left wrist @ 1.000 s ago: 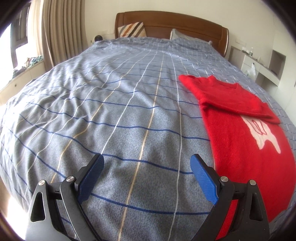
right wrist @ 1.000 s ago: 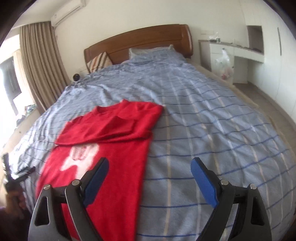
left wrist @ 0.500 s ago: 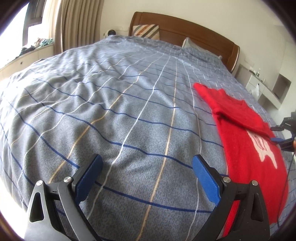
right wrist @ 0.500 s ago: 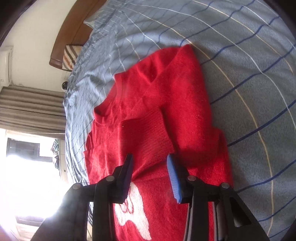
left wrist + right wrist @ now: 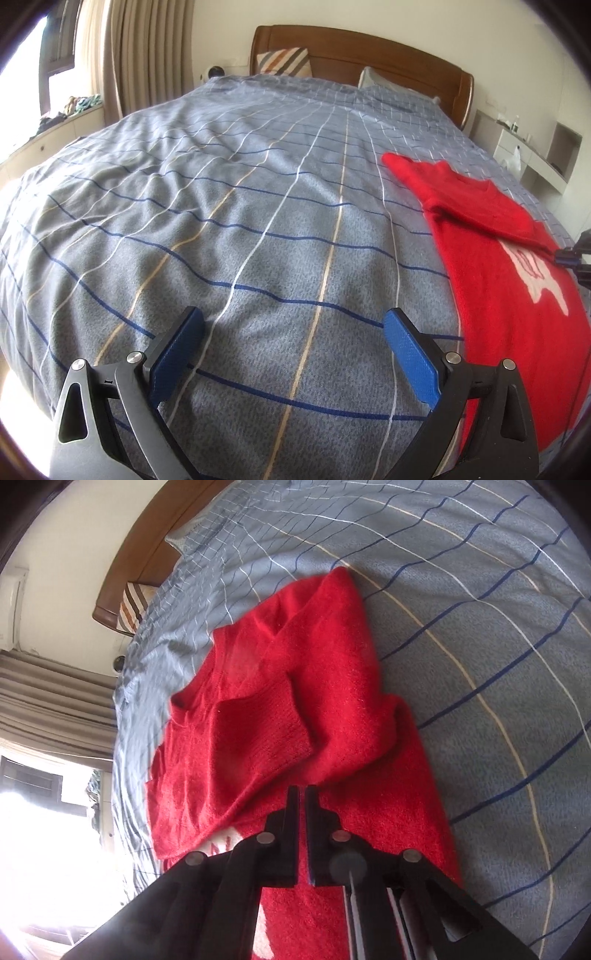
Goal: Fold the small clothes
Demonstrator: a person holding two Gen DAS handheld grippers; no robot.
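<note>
Red knitted sweater (image 5: 295, 716) lies flat on a grey checked bed cover (image 5: 258, 229), toward the bed's right-hand edge as the left wrist view shows it, neckline pointing at the wooden headboard (image 5: 369, 55). Both sleeves are already folded across the chest, and a white motif (image 5: 539, 280) shows lower on the body. The right claw (image 5: 301, 794) sits with its jaws pressed almost together at the lower edge of the folded sleeves; whether any knit is pinched between the tips cannot be told from the right wrist view. The left claw (image 5: 291, 354) hangs spread wide over bare cover, well apart from the sweater and holding nothing. The garment looks soft, light and limp, a fuzzy knit likely to sag and stretch if lifted from one point, and to cling to the cover rather than slide. The hem corners or the shoulder line appear the safest places to grip, one claw at each side, to carry the fold evenly.
</note>
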